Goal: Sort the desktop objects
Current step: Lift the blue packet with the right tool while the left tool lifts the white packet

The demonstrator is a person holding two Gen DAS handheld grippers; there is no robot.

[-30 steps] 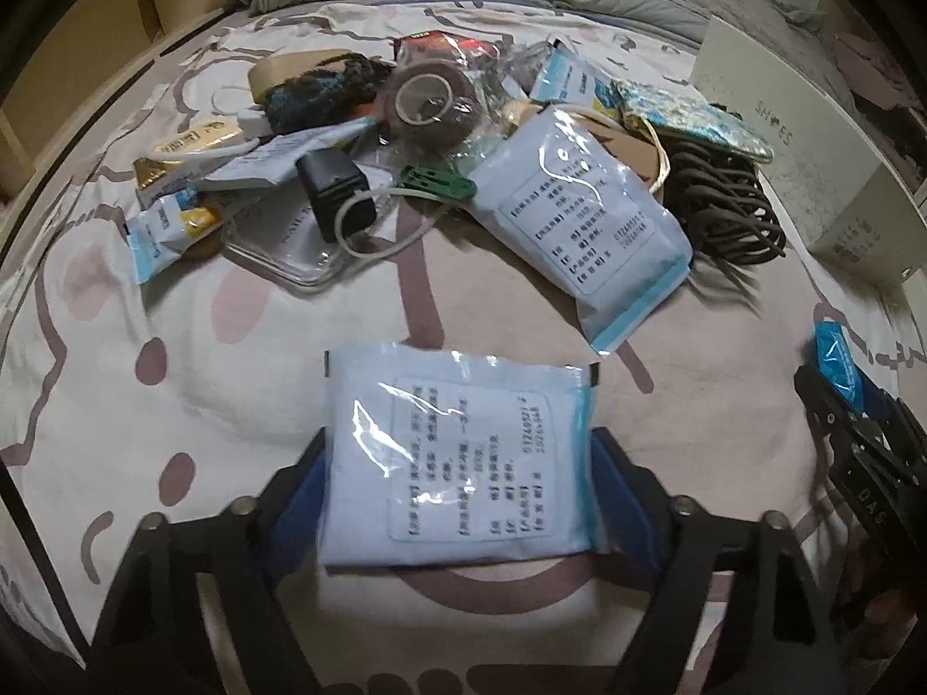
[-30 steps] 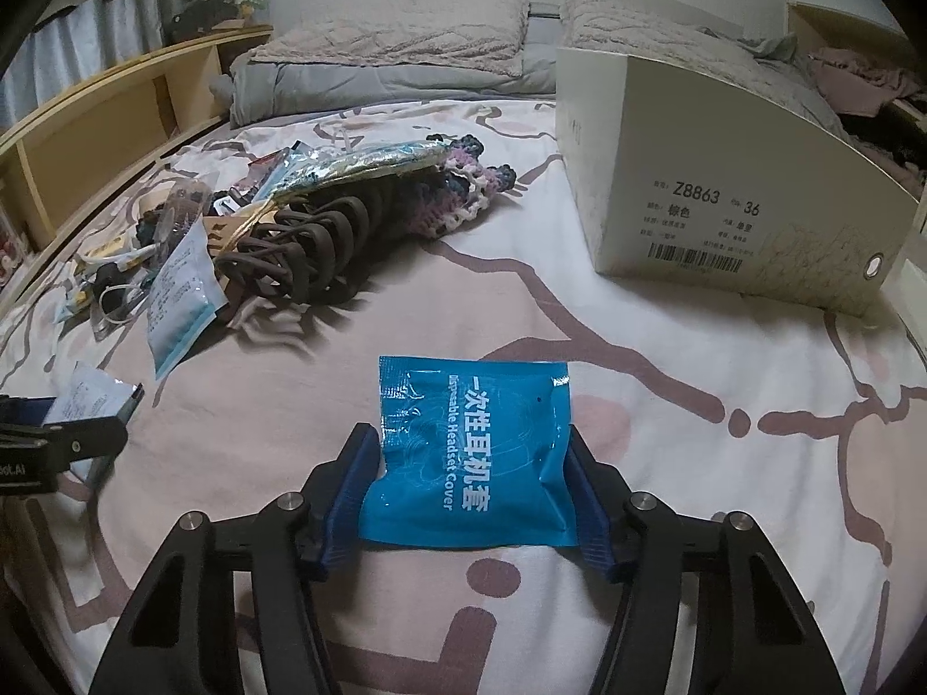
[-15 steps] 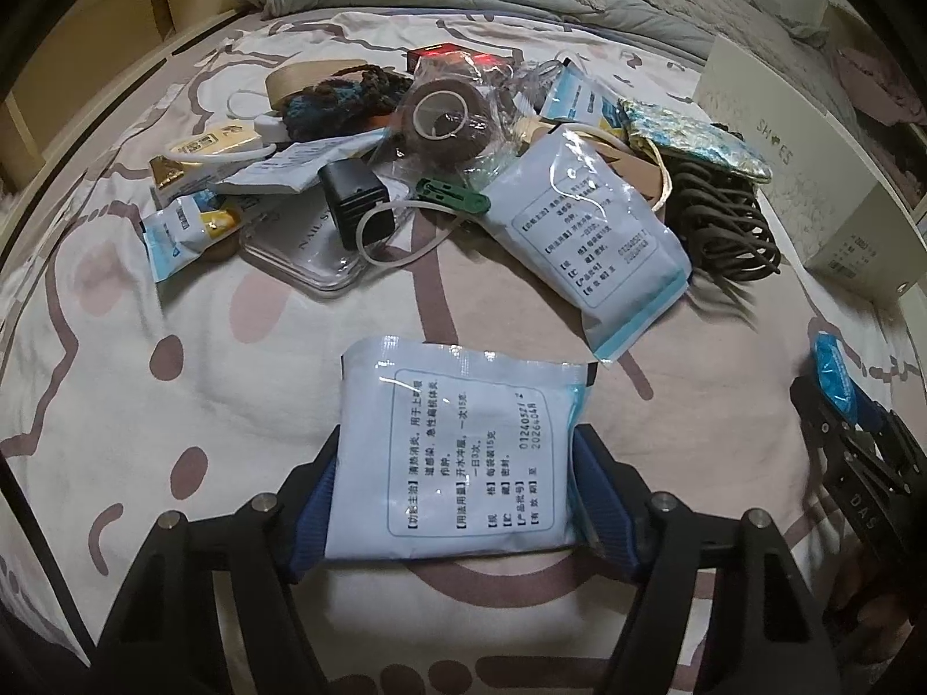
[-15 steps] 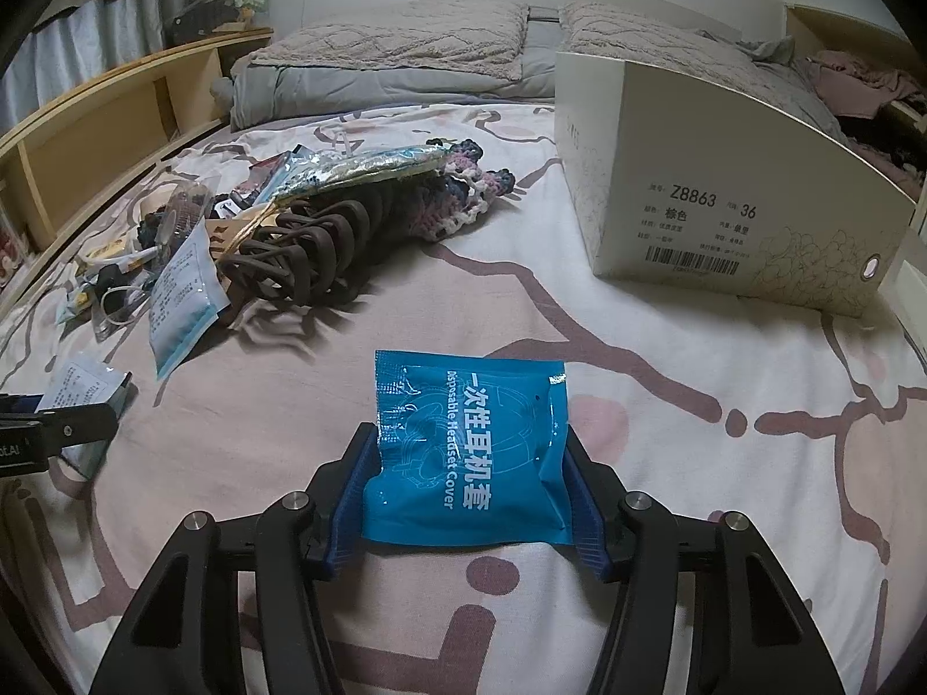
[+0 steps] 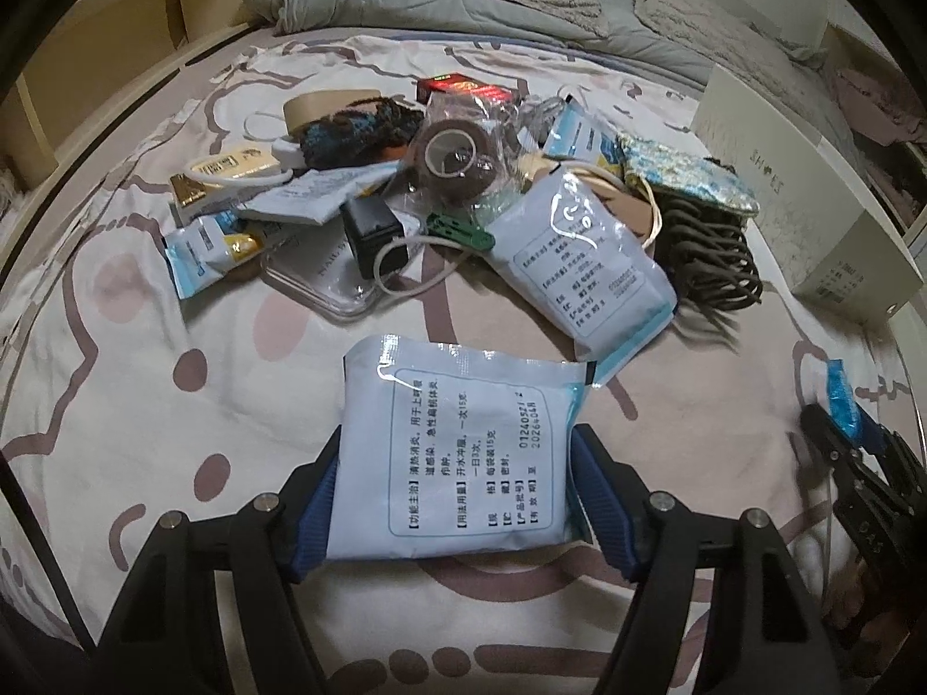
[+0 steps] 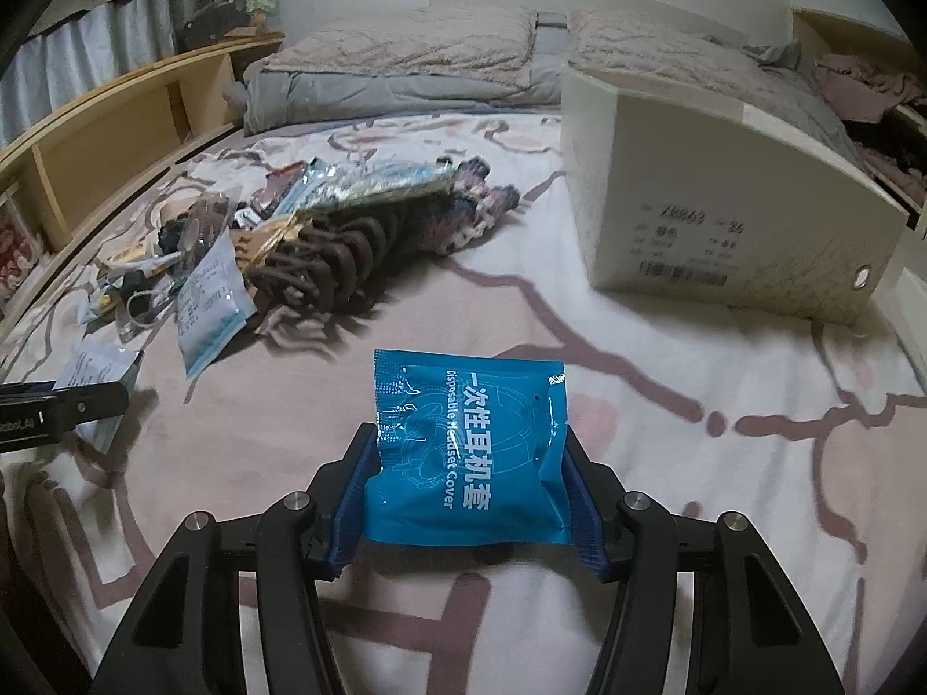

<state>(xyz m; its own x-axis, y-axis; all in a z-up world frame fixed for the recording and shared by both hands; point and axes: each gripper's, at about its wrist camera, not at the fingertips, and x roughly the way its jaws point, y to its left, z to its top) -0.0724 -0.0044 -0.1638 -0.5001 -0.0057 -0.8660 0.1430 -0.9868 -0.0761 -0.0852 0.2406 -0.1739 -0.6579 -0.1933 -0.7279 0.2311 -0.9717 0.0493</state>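
Pale glossy foil, the sachet (image 5: pixel 457 452) sits pinched by its side edges between the left gripper's (image 5: pixel 457 498) blue pads, its long axis running away from the tool toward the heap (image 5: pixel 440 185) beyond. In the right view the crinkly blue packet (image 6: pixel 466 446) is clamped likewise in the right gripper (image 6: pixel 466 498), with the stiff box (image 6: pixel 724 197) ahead to its right, nearer this hand, so I judge it goes there.

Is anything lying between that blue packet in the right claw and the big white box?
Nothing visible does. The blue packet, held in the right claw, faces bare bedsheet up to the white box; the clutter pile lies off to the left.
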